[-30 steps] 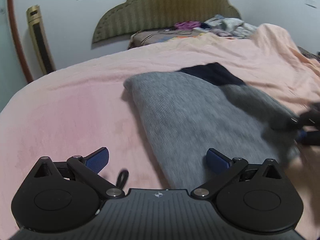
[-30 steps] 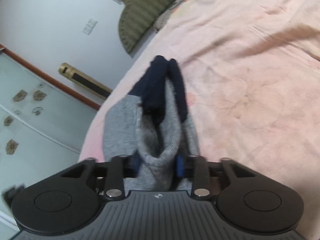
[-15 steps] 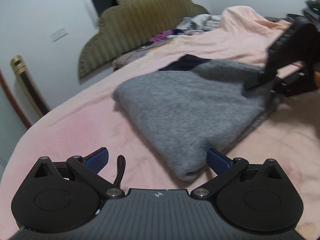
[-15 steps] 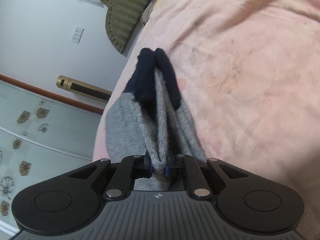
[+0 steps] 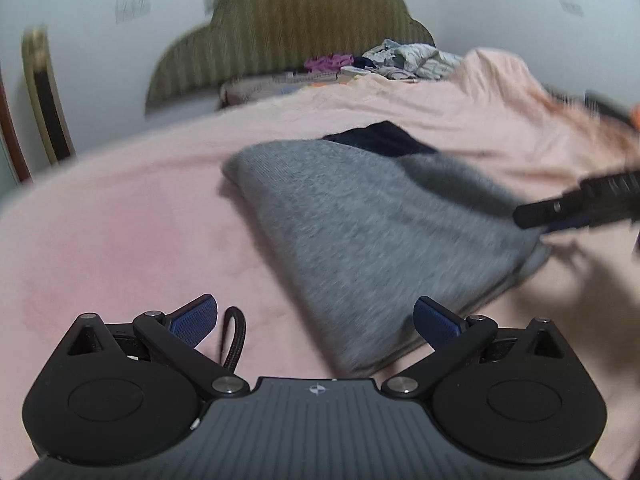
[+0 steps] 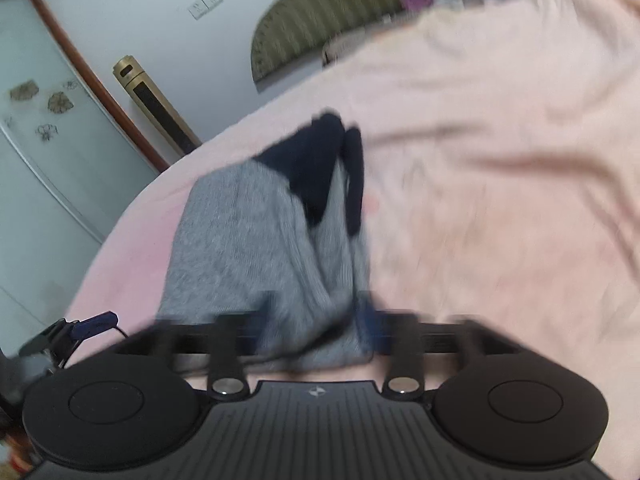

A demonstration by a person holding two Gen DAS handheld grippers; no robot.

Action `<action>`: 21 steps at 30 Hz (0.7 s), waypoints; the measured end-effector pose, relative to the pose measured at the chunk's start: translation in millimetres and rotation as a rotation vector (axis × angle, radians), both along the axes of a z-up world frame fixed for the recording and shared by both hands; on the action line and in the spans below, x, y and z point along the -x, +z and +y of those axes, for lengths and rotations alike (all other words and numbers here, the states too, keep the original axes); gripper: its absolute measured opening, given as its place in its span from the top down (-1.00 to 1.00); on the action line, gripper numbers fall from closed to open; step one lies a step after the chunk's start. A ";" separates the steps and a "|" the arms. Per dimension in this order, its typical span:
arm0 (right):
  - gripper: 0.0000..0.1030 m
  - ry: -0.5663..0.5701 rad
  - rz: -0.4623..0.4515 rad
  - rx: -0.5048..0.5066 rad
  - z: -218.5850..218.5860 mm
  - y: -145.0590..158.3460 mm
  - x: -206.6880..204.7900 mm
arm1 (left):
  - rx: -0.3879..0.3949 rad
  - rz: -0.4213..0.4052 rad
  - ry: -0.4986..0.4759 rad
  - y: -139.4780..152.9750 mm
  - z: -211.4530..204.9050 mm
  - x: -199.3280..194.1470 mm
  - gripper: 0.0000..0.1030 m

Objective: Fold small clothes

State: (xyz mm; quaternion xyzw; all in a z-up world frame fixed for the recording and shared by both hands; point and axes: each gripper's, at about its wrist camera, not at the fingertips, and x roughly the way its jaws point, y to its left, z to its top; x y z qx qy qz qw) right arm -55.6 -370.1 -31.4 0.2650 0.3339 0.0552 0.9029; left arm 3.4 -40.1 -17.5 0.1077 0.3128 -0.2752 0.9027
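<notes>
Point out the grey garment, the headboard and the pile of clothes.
grey garment (image 5: 360, 220): left wrist view, middle of its top fold.
headboard (image 5: 288, 36): left wrist view, striped centre panel.
pile of clothes (image 5: 412, 58): left wrist view, pale crumpled top.

Evenly lit, soft indoor light, no glare. Faint shadow on the pink blanket (image 5: 120, 240) beside the grey garment (image 5: 360, 240). Strong motion blur in both views (worst across the right gripper (image 6: 316, 332)). Heavy fisheye bending at edges; corners vignetted black.
</notes>
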 end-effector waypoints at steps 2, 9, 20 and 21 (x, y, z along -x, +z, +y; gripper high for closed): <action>-0.71 -0.001 -0.023 -0.004 -4.5 0.0 -2.3 | 0.084 0.101 0.029 -0.9 -0.7 -15.8 -1.00; -0.15 0.068 0.048 -0.128 -6.8 -24.2 -28.5 | 0.270 0.370 0.078 -23.5 -4.2 -55.0 -0.43; 0.74 0.082 0.044 -0.189 -5.0 -24.5 -13.1 | 0.352 0.433 0.106 -16.0 20.9 -46.0 0.73; 0.75 0.089 0.045 -0.182 -5.1 -23.3 -10.8 | 0.348 0.431 0.104 -16.2 21.1 -43.7 0.73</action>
